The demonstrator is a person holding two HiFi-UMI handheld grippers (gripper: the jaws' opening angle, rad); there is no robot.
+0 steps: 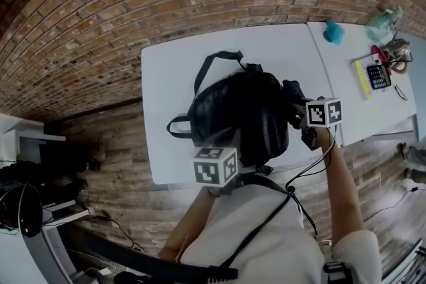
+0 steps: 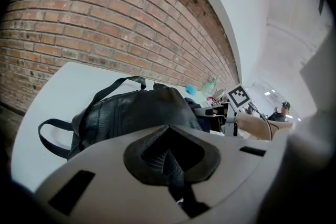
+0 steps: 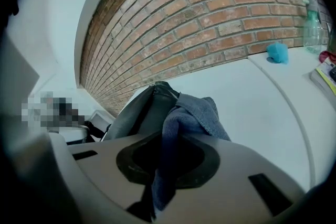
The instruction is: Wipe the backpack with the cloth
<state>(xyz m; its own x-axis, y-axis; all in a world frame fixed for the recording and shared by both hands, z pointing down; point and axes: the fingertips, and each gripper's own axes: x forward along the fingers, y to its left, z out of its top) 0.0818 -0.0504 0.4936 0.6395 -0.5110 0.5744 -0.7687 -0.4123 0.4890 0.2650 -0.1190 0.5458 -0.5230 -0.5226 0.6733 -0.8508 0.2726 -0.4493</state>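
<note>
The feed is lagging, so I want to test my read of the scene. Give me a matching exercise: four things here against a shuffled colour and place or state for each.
Things:
1. backpack
2. cloth
3. spray bottle
4. small soft lump

Descriptions:
A. blue-grey, pinched in the right gripper
B. black, gripped by the left gripper
C. clear greenish, upright by the brick wall
D. teal, just left of the bottle

Pairs: 1-B, 2-A, 3-C, 4-D

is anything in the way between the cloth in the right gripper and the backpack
Nothing visible does. The cloth clamped in the right gripper appears to rest against the backpack, with no other object between them.
</note>
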